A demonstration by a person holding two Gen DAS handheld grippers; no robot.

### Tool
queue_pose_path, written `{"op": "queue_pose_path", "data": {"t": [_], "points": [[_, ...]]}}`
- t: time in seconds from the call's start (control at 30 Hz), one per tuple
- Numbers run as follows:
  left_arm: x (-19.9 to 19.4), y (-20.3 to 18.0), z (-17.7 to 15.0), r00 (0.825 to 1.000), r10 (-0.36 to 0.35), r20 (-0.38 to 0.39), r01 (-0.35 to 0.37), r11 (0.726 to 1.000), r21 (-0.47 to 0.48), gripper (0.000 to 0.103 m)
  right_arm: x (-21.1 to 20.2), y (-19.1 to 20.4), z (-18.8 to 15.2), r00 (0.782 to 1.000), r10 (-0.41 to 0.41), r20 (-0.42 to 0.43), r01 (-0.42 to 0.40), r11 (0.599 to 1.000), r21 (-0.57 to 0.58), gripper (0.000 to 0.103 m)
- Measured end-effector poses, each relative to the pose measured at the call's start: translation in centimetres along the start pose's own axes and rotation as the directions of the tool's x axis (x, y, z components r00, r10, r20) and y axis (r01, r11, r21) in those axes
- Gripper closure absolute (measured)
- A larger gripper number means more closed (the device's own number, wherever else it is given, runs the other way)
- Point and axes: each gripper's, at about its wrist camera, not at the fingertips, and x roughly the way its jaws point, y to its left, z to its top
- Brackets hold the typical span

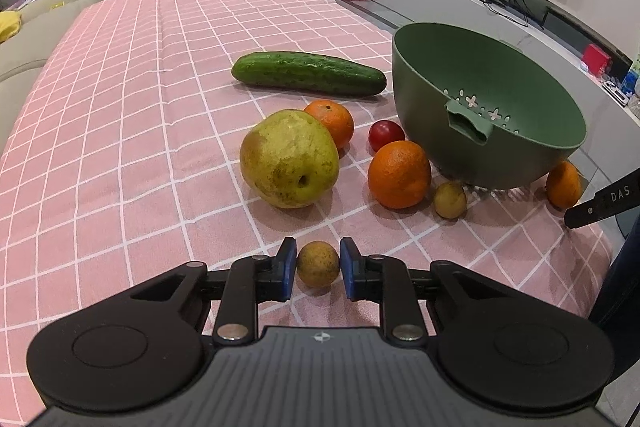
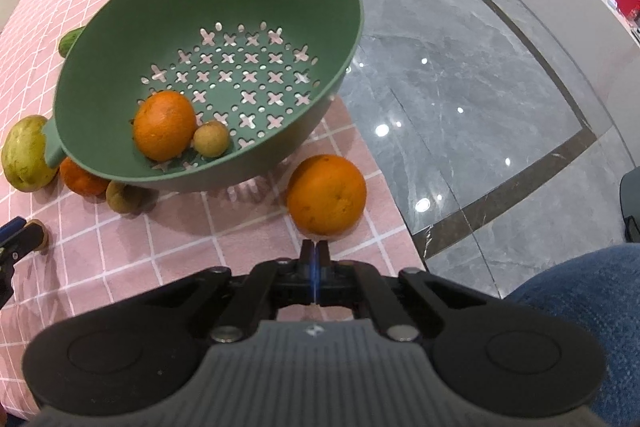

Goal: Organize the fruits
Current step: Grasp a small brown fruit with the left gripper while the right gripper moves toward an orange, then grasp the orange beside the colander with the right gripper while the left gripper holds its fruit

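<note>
My left gripper (image 1: 318, 265) has its blue pads against both sides of a small brown fruit (image 1: 318, 263) on the pink cloth. Beyond it lie a large pear (image 1: 289, 159), two oranges (image 1: 399, 174) (image 1: 331, 122), a red tomato (image 1: 385, 135), another small brown fruit (image 1: 450, 200) and a cucumber (image 1: 309, 73). The green colander (image 2: 120, 83) holds an orange (image 2: 164, 125) and a small brown fruit (image 2: 211, 139). My right gripper (image 2: 315, 251) is shut and empty, just short of an orange (image 2: 326, 194) by the table's edge.
The table edge runs right beside the colander and the near orange, with grey marble floor (image 2: 460, 75) below. A blue-clad knee (image 2: 580, 291) is at the right. The left gripper (image 2: 16, 239) shows at the right view's left edge.
</note>
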Motion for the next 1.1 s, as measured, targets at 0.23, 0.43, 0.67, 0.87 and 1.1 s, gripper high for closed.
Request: {"op": "queue_pose_path", "data": {"t": [0.23, 0.43, 0.67, 0.87, 1.1], "points": [[0.1, 0.0, 0.1, 1.0, -0.002, -0.001, 0.002, 1.0, -0.005, 0.077, 0.1, -0.5, -0.1, 0.999, 0.047, -0.019, -0.046, 0.997, 0.056, 0.102], [0.1, -0.1, 0.1, 1.0, -0.003, 0.0, 0.003, 1.0, -0.004, 0.077, -0.2, -0.5, -0.1, 1.0, 0.024, 0.011, -0.025, 0.997, 0.068, 0.066], [0.1, 0.0, 0.1, 1.0, 0.0, 0.001, 0.0, 1.0, -0.007, 0.077, -0.4, -1.1, 0.3, 0.999, 0.017, 0.046, -0.022, 0.993, 0.117, 0.065], [0.1, 0.1, 0.1, 1.0, 0.0, 0.001, 0.0, 1.0, -0.011, 0.077, -0.6, -1.4, 1.0, 0.997, 0.003, 0.083, -0.014, 0.99, 0.141, 0.059], [0.1, 0.2, 0.1, 1.0, 0.002, 0.0, -0.002, 1.0, -0.01, 0.077, -0.2, -1.3, 2.3, 0.996, -0.005, 0.092, -0.007, 0.992, 0.128, 0.051]]}}
